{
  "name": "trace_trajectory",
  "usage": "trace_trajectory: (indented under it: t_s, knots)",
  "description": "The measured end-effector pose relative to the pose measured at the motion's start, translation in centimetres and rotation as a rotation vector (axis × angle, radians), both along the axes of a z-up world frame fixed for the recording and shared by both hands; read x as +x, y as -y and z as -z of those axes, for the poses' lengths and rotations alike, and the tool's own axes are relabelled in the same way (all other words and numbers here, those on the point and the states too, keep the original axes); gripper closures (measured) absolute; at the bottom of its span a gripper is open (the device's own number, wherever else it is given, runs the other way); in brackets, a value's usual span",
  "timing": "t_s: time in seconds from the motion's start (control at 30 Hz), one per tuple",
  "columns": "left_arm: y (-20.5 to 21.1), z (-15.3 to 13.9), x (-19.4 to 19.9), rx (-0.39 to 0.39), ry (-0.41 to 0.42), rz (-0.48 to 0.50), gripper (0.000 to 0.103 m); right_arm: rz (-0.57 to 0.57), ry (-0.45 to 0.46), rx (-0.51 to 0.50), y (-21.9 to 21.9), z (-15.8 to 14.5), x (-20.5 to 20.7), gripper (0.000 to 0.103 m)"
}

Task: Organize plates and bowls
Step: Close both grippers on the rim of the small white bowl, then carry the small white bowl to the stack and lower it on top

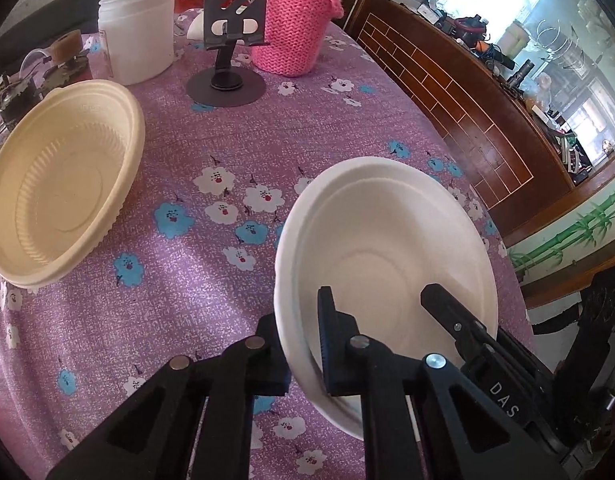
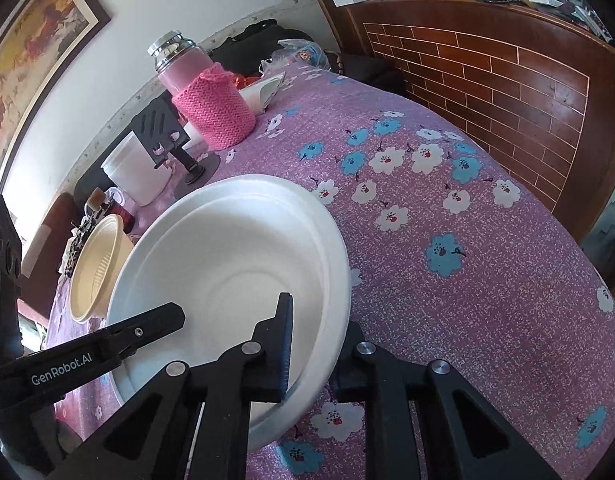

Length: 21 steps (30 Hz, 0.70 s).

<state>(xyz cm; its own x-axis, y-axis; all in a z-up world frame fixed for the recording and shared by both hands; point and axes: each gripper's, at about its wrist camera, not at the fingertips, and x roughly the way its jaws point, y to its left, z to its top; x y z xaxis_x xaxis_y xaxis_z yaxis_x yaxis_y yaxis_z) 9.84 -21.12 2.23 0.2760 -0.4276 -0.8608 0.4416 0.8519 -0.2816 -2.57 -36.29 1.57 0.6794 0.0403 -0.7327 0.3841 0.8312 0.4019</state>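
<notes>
A white bowl (image 1: 387, 248) sits on the purple flowered tablecloth; a second white rim nested under it shows along its left side. My left gripper (image 1: 303, 344) straddles its near-left rim, one finger inside and one outside, closed on the wall. My right gripper (image 2: 319, 356) grips the same white bowl (image 2: 235, 256) on its near-right rim the same way. The right gripper's finger (image 1: 459, 320) shows inside the bowl in the left wrist view. The left gripper's finger (image 2: 147, 324) shows in the right wrist view. A cream ribbed bowl (image 1: 63, 184) stands to the left and also shows in the right wrist view (image 2: 95, 264).
At the table's back stand a black phone stand (image 1: 227, 40), a pink knit-sleeved flask (image 1: 295, 28) and a white plastic jar (image 1: 137, 32). Clutter lies at the far left (image 1: 19, 80). A wooden brick-pattern cabinet (image 1: 447, 92) flanks the table's right edge.
</notes>
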Motion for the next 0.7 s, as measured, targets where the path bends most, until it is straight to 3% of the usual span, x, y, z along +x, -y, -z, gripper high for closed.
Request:
trace_trajectory:
  t_s: [0.23, 0.47, 0.7]
  knots:
    - [-3.0, -0.7, -1.4, -0.022, 0.018, -0.073, 0.092, -0.073, 0.058, 0.013, -1.5, -0.6, 0.2, 0.088]
    - [-7.5, -2.6, -4.0, -0.046, 0.109, -0.143, 0.092, -0.155, 0.143, 0.004, -4.5, -2.3, -0.2, 0.088]
    - [-14.2, -6.3, -7.6, -0.058, 0.226, -0.235, 0.092, -0.244, 0.193, -0.018, -10.7, -5.0, -1.2, 0.088]
